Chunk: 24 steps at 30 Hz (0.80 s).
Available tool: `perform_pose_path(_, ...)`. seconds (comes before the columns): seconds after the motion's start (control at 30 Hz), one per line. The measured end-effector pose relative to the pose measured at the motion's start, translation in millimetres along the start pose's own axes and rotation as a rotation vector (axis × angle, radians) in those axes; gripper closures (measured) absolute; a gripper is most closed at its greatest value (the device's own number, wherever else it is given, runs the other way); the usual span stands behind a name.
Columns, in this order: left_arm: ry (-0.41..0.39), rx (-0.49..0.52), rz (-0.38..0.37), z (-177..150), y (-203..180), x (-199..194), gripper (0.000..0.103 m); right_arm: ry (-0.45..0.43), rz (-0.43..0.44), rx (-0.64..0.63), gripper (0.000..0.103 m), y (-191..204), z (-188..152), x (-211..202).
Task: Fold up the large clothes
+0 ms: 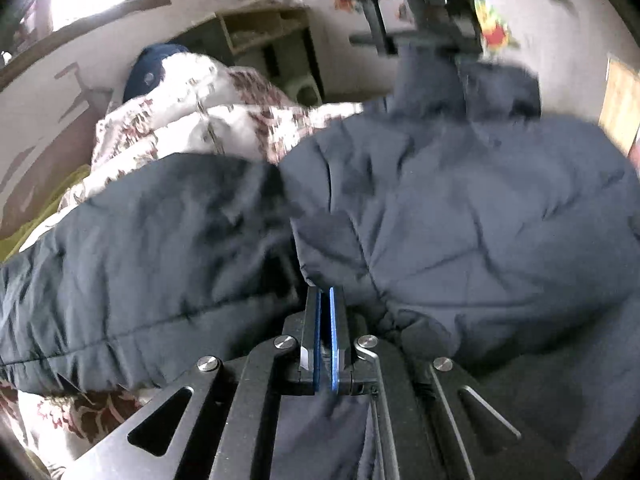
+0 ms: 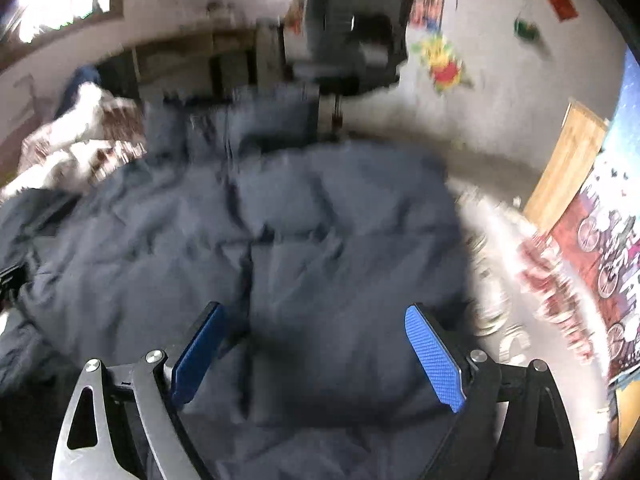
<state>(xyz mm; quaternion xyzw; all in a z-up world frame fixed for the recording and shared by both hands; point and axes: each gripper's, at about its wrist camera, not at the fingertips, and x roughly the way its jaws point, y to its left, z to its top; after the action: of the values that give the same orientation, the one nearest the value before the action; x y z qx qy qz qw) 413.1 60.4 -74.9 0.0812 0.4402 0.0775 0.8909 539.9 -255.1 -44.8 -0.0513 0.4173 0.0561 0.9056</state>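
A large dark grey padded jacket [image 1: 460, 216] lies spread on a bed and fills most of both views [image 2: 320, 220]. My left gripper [image 1: 325, 300] is shut, its blue pads pressed together on a fold of the jacket's edge, with fabric running between them. My right gripper [image 2: 316, 320] is open and empty, its blue fingers [image 2: 434, 356] spread wide just above the jacket's middle. Both views are motion-blurred.
A floral white-and-maroon quilt [image 1: 192, 120] is bunched behind the jacket on the left. A black office chair [image 2: 356, 28] stands beyond the bed by the wall. A wooden shelf [image 1: 264, 40] is at the back. A floral bedsheet [image 2: 552, 280] shows at right.
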Motion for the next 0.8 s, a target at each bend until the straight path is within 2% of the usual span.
perform_pose_path(0.07, 0.031, 0.009, -0.004, -6, 0, 9, 0.1, 0.042, -0.012, 0.006, 0.011, 3, -4, 20)
perform_pose_path(0.13, 0.035, 0.001, -0.016, -8, 4, 10, 0.1, 0.031, -0.037, -0.013, 0.006, 6, -6, 28)
perform_pose_path(0.2, 0.038, -0.029, -0.042, -8, 10, 5, 0.099, 0.028, -0.059, -0.025, 0.005, 8, -8, 30)
perform_pose_path(0.33, 0.009, -0.163, -0.112, -9, 39, -16, 0.099, 0.025, -0.065, 0.003, 0.004, 7, -9, 20)
perform_pose_path(0.4, -0.028, -0.265, -0.146, -14, 63, -35, 0.095, 0.016, -0.046, 0.037, 0.004, 6, -11, 12)
perform_pose_path(0.43, -0.036, -0.299, -0.156, -16, 71, -42, 0.084, 0.008, -0.028, 0.051, 0.004, 8, -12, 6)
perform_pose_path(0.47, -0.051, -0.35, -0.166, -21, 85, -52, 0.068, -0.001, -0.012, 0.054, 0.004, 11, -12, 0)
perform_pose_path(0.53, -0.089, -0.434, -0.158, -30, 110, -72, 0.049, -0.029, 0.005, 0.041, 0.004, 21, -12, -9)
perform_pose_path(0.67, -0.15, -0.556, -0.141, -42, 160, -106, 0.044, -0.103, 0.059, -0.007, 0.004, 51, -6, -33)
perform_pose_path(0.8, -0.174, -0.66, -0.042, -63, 215, -136, 0.038, -0.138, 0.124, -0.092, 0.004, 92, 1, -44)
